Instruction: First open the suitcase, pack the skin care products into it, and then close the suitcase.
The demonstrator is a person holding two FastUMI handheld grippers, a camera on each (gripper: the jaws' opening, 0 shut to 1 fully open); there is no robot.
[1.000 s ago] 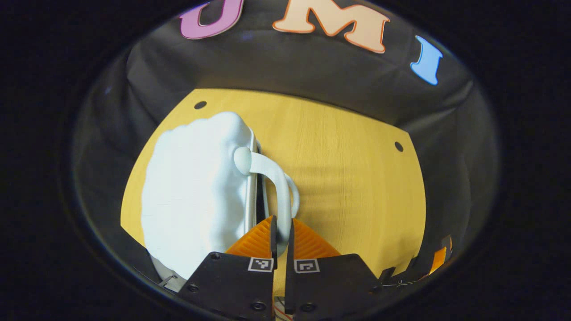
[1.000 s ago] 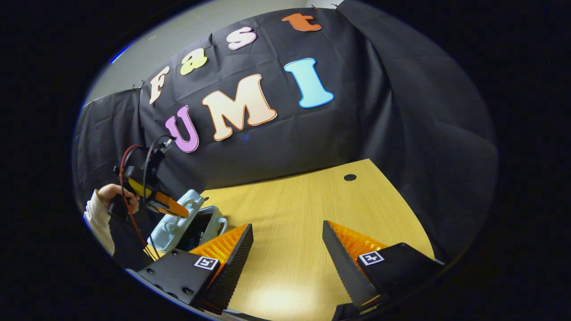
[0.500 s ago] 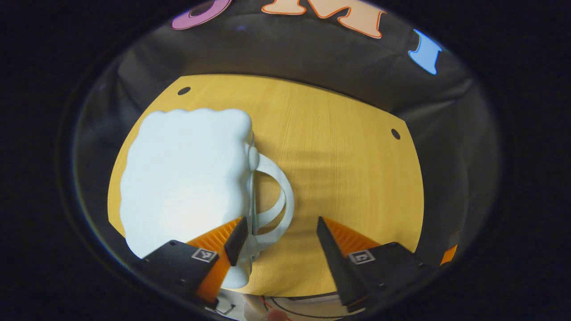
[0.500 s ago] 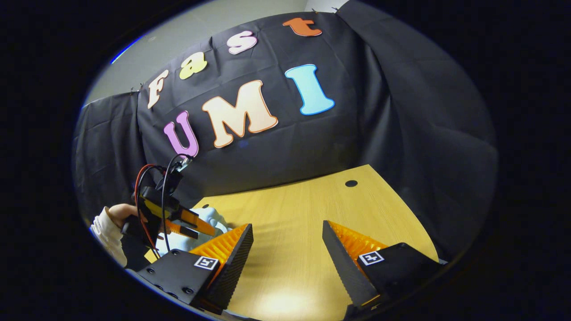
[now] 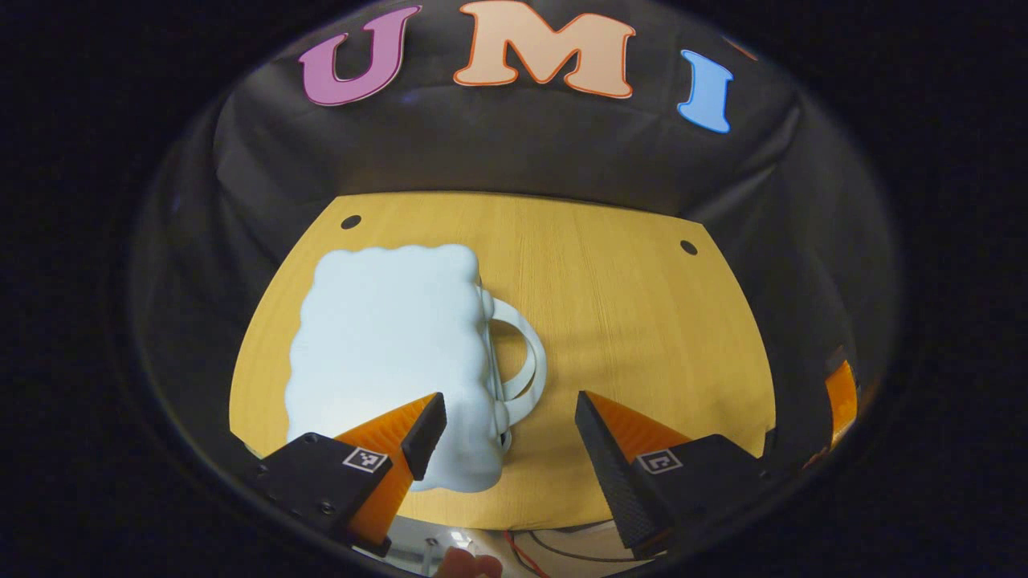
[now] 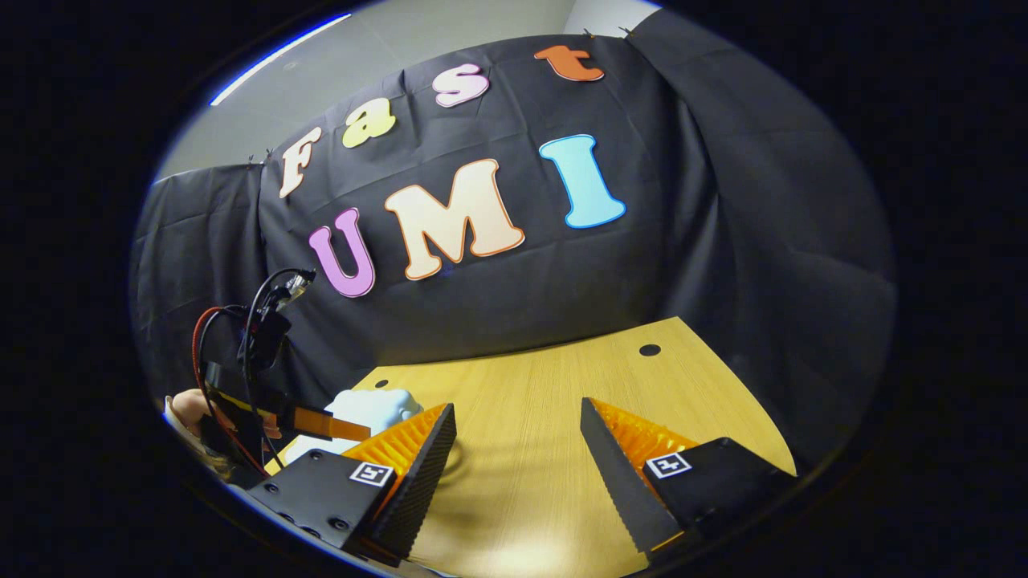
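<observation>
The pale blue, cloud-edged plastic suitcase [image 5: 385,353] is seen lying flat and shut on the yellow wood-grain counter [image 5: 642,321], its looped handle [image 5: 522,361] turned toward the counter's middle. The left tongs [image 5: 506,425] are held apart just above the suitcase's near edge, clamped on nothing. The right tongs [image 6: 518,449] are also spread wide, with bare counter between them, well away from the suitcase. The closing step is judged finished, so the task looks to be at its end; little more is called for than both tongs being drawn clear of the suitcase. One suitcase is counted, one handle loop, two tongs; no skin care products can be seen beside the suitcase, presumably packed inside.
</observation>
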